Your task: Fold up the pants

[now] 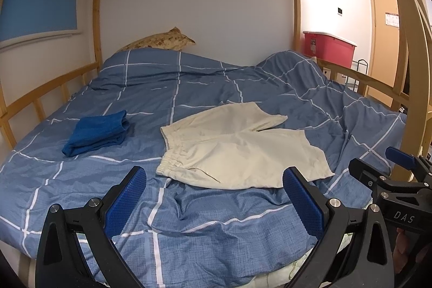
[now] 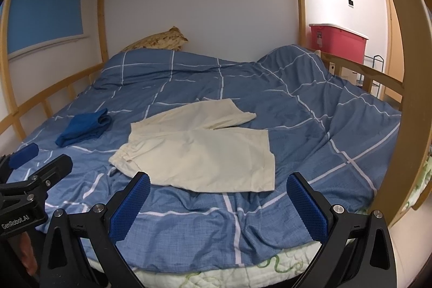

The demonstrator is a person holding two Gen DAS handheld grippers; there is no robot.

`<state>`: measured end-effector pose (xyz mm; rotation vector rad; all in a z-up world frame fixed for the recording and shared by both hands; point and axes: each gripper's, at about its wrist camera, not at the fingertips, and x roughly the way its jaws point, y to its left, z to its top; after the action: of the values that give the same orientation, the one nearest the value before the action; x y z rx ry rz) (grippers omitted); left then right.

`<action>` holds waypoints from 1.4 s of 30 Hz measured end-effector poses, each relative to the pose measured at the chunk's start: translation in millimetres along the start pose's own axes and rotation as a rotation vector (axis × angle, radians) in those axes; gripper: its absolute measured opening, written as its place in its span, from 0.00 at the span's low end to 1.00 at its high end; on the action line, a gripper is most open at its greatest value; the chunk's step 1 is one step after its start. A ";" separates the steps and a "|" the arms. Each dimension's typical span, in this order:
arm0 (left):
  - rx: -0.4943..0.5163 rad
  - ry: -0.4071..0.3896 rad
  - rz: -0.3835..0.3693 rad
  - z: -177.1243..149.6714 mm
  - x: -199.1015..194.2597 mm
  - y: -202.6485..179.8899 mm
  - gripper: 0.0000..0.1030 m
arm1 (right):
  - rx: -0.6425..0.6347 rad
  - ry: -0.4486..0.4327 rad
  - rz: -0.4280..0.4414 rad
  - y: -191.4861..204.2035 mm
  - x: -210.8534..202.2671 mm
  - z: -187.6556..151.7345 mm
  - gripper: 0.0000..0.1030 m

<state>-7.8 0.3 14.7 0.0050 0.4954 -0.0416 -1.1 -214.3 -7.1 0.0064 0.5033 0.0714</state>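
The cream shorts (image 1: 237, 147) lay flat just beyond both grippers, left (image 1: 216, 196) and right (image 2: 218, 196), fingers spread apart

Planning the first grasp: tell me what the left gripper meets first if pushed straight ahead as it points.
Probably the cream shorts, near their waistband, lying flat on the blue duvet. The left gripper is open and holds nothing. If angled low it could meet the duvet first; depth is unclear.

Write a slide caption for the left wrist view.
Open left tool faces cream shorts lying unfolded on a blue checked duvet, folded blue towel nearby.
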 end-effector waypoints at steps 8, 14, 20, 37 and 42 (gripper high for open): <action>-0.002 -0.005 -0.005 1.6 -1.0 -2.2 1.00 | -0.003 -0.002 -0.003 -0.4 -0.3 0.1 0.99; 0.006 -0.006 -0.008 2.1 -0.5 -4.3 1.00 | -0.002 -0.007 -0.010 -2.2 -1.6 1.2 0.99; 0.004 -0.011 -0.007 1.8 -0.6 -4.1 1.00 | -0.003 -0.007 -0.008 -3.2 -1.5 1.2 0.99; 0.004 -0.003 -0.004 2.3 0.6 -4.2 1.00 | -0.002 -0.008 -0.013 -2.2 -1.2 0.1 0.99; -0.002 0.008 0.002 2.1 7.1 -7.6 1.00 | -0.005 -0.004 -0.010 -3.4 1.5 -1.4 0.99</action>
<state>-0.9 -7.6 13.3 0.0039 0.5037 -0.0393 -0.2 -217.6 -9.1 -0.0003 0.4992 0.0629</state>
